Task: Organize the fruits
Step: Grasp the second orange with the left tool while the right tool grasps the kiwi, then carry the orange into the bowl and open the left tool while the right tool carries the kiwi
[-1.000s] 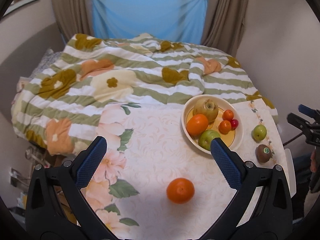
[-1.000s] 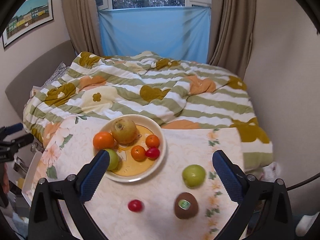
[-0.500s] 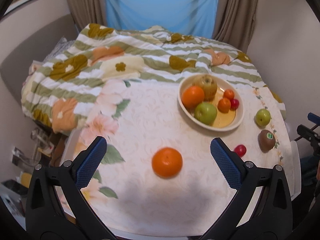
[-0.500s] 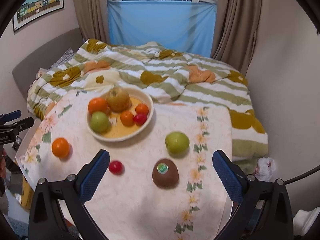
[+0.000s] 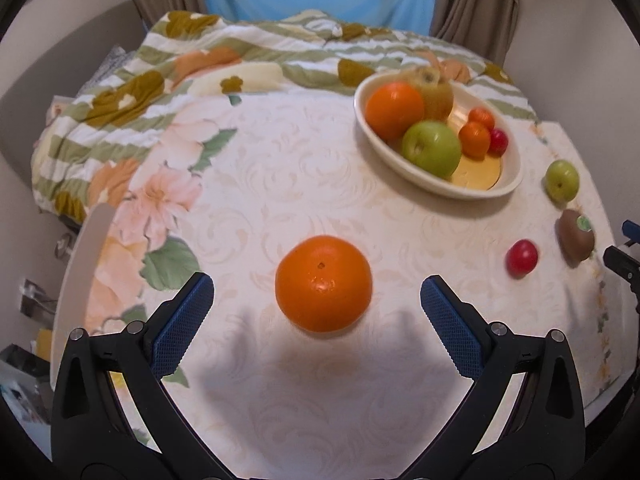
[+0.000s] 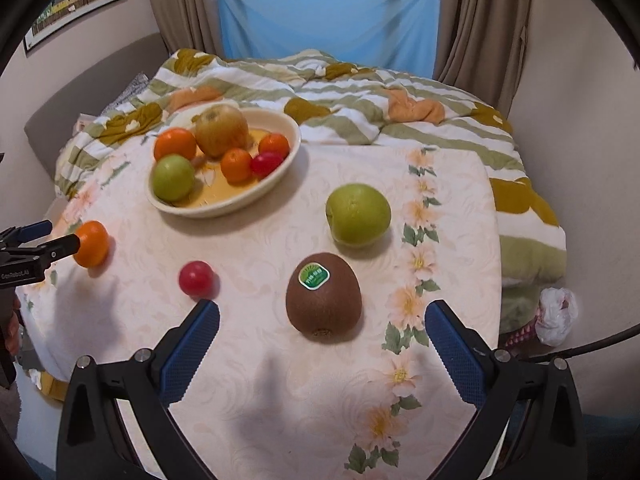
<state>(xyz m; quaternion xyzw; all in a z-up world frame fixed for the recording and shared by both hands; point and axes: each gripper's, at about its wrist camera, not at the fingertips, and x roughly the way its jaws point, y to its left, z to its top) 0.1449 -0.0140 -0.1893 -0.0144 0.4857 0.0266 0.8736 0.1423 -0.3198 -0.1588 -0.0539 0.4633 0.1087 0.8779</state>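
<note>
A cream bowl [image 5: 508, 184] [image 6: 224, 210] holds an orange, a green apple, a brown pear, two small oranges and a small red fruit. Loose on the tablecloth lie an orange [image 5: 323, 283] [image 6: 92, 243], a red fruit [image 5: 521, 257] [image 6: 196, 278], a kiwi [image 5: 576, 238] [image 6: 323, 296] and a green apple [image 5: 563, 180] [image 6: 358, 214]. My left gripper [image 5: 316, 300] is open, low over the table, with the loose orange just ahead between its fingers. My right gripper [image 6: 322, 330] is open, with the kiwi just ahead between its fingers.
The table [image 5: 280, 184] is round, with a white floral cloth. A bed with a striped floral quilt [image 6: 360, 104] lies right behind it. Walls, curtains and a blue window cover stand beyond. A white plastic bag [image 6: 554, 314] lies on the floor at the right.
Both grippers have moved down and closer to the table. The loose orange now sits between the left fingers, and the kiwi between the right fingers. Both stay open.
</note>
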